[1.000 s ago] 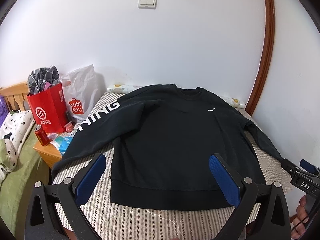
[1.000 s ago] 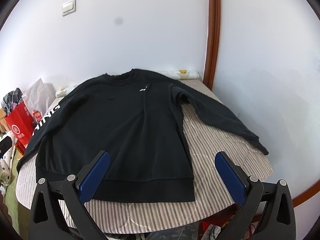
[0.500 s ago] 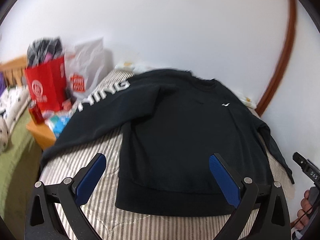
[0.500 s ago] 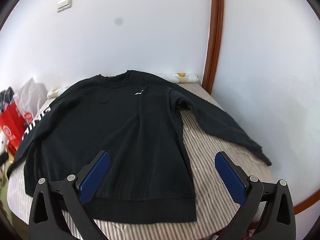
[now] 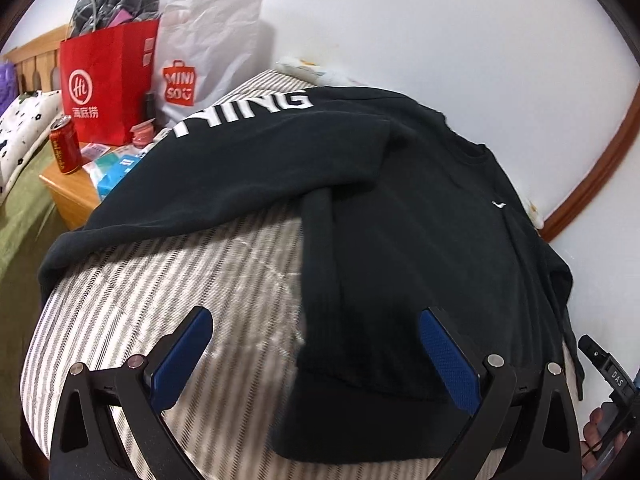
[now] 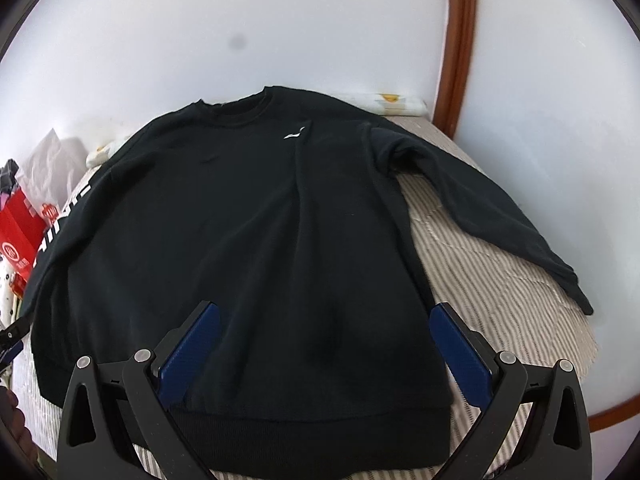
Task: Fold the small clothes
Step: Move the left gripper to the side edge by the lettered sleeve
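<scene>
White-walled bedroom, striped bed (image 6: 500,264). Nearest, left hand-held gripper (image 5: 316,354) and right hand-held gripper (image 6: 324,344), both spread wide and empty, above the near hem. Black sweatshirt (image 6: 256,240) flat across the bed, sleeves out toward both side edges. Beyond the left edge, red bag (image 5: 106,80).

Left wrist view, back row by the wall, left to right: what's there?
Red can → red paper bag → white Miniso bag → white lettering on the sweatshirt sleeve → sweatshirt collar → small white chest logo.
</scene>
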`<state>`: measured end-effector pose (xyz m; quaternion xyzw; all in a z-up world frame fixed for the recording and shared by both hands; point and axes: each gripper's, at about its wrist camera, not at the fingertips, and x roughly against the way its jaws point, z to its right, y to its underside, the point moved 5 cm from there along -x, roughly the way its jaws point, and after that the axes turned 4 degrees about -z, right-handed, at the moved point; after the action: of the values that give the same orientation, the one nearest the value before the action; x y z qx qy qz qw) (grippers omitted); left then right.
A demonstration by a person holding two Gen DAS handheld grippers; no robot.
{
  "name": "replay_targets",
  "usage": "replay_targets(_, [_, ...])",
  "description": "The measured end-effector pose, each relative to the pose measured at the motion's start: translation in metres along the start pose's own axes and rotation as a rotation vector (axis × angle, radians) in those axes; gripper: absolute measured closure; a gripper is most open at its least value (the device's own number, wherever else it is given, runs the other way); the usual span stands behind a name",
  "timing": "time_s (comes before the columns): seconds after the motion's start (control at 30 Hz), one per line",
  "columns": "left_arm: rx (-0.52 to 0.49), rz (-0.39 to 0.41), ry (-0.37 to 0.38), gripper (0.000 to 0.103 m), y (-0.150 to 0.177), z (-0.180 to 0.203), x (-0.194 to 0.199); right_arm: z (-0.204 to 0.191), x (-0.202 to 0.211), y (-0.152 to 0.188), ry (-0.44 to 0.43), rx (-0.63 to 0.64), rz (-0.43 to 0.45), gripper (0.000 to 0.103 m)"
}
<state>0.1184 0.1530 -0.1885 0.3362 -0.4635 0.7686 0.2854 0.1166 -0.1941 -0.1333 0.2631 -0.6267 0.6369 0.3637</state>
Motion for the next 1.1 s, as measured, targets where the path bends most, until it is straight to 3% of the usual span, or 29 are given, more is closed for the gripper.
replay_targets(0.2, [0.021,0.003,-0.031,0.001,-0.010,-0.017,-0.008,-0.017,-0.011,-0.005,-0.037,-0.001,0.021,0.004])
replay_targets(0.4, [-0.043,0.027,-0.084,0.001,-0.015,-0.015,-0.013,-0.037,-0.021,-0.013,-0.055,-0.018,0.019,0.013])
replay_targets(0.73, [-0.099,0.021,-0.090,0.001,-0.019,-0.012,-0.023,-0.069,-0.039,-0.021,-0.072,-0.031,0.009,0.030])
replay_targets(1.1, [-0.100,0.017,-0.093,0.001,-0.020,-0.010,-0.029,-0.078,-0.054,-0.022,-0.064,-0.008,-0.020,0.035])
